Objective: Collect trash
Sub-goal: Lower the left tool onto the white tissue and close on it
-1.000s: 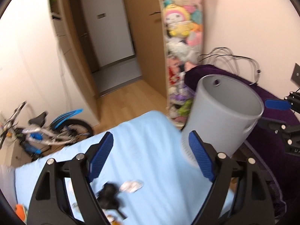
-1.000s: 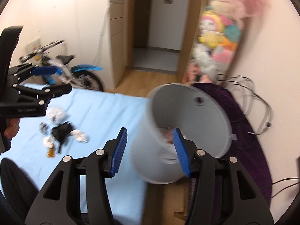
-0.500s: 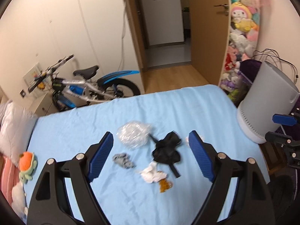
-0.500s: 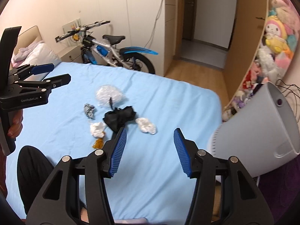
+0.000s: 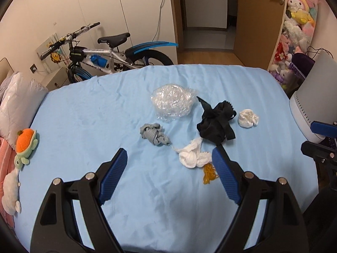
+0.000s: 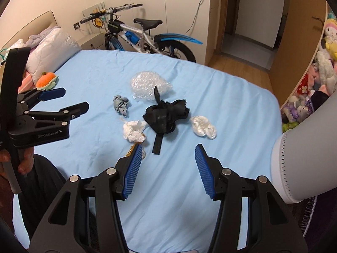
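Left wrist view: the left gripper [image 5: 169, 169], fingers wide and empty, hangs over bare blue bed [image 5: 84, 113] just short of the trash [image 5: 193, 124] clustered mid-bed; a bin [image 5: 311, 97] leans at the bed's right edge.

Right wrist view: the right gripper [image 6: 166, 168], fingers half-spread and empty, faces open sheet below the trash [image 6: 160, 109]; only here a hand [image 6: 23, 160] shows, gripping the left gripper [image 6: 69, 101].

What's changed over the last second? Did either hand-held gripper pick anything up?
Both views swung from the gray bin at the bedside to the trash pile on the blue bed. Nothing was picked up or let go: the left hand-held gripper and right hand-held gripper are open and empty. The plastic wrap, black cloth and white tissues lie as before.
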The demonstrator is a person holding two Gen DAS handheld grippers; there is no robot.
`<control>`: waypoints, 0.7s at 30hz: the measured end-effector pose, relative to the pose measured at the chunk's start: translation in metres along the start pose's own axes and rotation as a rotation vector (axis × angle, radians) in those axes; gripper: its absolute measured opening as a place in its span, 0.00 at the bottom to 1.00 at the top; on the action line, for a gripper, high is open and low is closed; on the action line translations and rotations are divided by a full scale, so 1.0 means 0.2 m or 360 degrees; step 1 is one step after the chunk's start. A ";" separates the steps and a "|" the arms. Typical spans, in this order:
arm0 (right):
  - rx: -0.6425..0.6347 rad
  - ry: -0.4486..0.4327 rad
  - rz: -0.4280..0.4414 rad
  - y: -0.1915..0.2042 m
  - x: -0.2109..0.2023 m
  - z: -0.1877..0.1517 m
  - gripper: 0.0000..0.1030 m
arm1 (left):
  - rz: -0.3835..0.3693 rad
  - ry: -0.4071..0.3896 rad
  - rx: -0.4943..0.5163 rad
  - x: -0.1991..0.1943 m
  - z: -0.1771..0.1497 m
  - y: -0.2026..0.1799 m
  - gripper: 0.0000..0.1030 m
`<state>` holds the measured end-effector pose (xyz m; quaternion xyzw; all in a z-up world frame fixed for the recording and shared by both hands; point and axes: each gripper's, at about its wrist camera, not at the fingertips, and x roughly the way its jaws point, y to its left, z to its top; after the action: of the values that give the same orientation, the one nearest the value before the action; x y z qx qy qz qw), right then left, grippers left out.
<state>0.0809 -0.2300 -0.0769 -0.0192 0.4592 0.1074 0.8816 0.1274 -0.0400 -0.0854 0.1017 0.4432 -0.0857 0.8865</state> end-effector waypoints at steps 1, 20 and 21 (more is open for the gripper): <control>-0.0004 0.0010 0.0004 0.01 0.02 -0.01 0.49 | -0.0002 0.0020 -0.0007 0.03 -0.02 0.01 0.80; -0.0034 0.0159 0.0098 0.19 0.43 -0.04 0.44 | -0.0030 0.0184 -0.0079 0.33 -0.16 0.12 0.80; -0.0035 0.0166 0.0104 0.19 0.45 -0.04 0.44 | -0.0034 0.0188 -0.0078 0.34 -0.16 0.12 0.80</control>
<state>0.1169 -0.1780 -0.1515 -0.0195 0.5037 0.1400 0.8522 0.1491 -0.0138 -0.1562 0.0802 0.4978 -0.0781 0.8600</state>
